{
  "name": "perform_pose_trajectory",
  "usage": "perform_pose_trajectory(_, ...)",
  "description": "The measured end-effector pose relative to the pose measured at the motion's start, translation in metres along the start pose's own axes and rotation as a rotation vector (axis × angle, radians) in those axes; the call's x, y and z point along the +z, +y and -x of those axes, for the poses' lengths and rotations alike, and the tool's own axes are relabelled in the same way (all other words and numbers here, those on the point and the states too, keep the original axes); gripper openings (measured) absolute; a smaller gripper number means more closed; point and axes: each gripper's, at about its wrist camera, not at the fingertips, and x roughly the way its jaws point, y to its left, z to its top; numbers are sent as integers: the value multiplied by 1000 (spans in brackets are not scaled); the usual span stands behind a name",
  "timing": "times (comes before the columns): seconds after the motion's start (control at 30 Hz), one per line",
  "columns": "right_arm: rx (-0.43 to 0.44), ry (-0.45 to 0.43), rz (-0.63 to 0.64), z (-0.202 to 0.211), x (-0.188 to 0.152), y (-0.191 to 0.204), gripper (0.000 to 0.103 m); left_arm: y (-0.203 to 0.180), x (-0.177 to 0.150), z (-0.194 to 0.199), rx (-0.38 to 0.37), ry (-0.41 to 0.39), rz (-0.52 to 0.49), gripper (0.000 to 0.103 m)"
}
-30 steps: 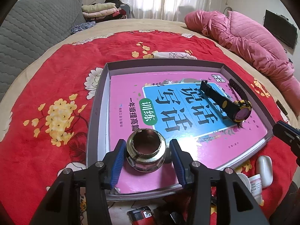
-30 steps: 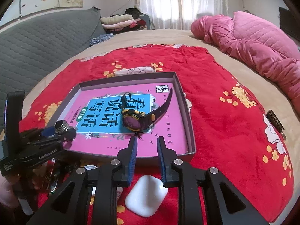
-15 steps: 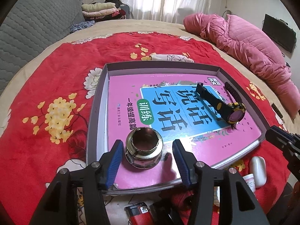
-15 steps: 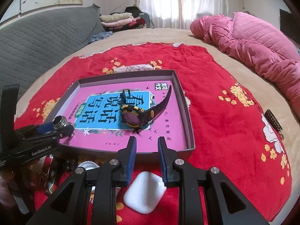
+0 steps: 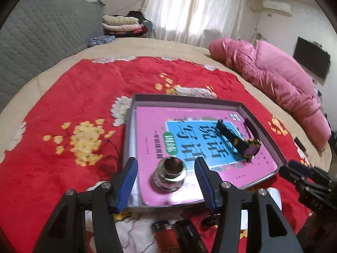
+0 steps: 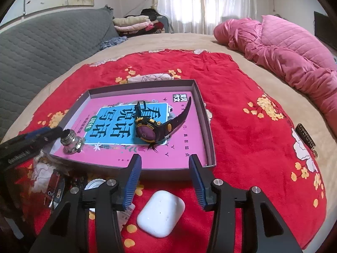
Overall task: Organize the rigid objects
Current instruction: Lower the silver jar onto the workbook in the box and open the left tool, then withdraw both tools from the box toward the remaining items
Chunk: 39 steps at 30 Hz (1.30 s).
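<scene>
Metal fitting (image 5: 169, 176) stands upright on the pink book (image 5: 189, 147) inside the grey box lid (image 5: 263, 126), near corner, released. Left gripper (image 5: 166, 179): jaws apart, have just been opening; the fitting sits between them but the pads do not touch it. Watch (image 6: 151, 126) lies on the book's far half, well apart from the fitting. Right gripper (image 6: 164, 181): jaws apart, have just been opening, nothing clamped; white earbud case (image 6: 161, 213) lies on the red blanket (image 6: 242, 105) just below them, likely the next pick. Lighter (image 5: 166, 235) and small clutter sit in front of the lid.

Risks: the left jaws clipping the fitting on withdrawal and tipping or rolling it; the smooth rounded case slipping from the pads; the right jaws catching the lid's rim.
</scene>
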Motion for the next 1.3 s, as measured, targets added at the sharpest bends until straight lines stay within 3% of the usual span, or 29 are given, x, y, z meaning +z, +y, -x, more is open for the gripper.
perform_pose_trajectory(0.33,3,-29,-6,16,-7,-11,52,14,-4,19,50,-2,45,56)
perform_pose_trajectory(0.73,19,-68,-34,34,-11,-25,56,7,-17,45,84,15,21,56)
perform_pose_trajectory(1.3,83,-100,40,58,-17,-4,59,-5,-46,64,89,88,-21,56)
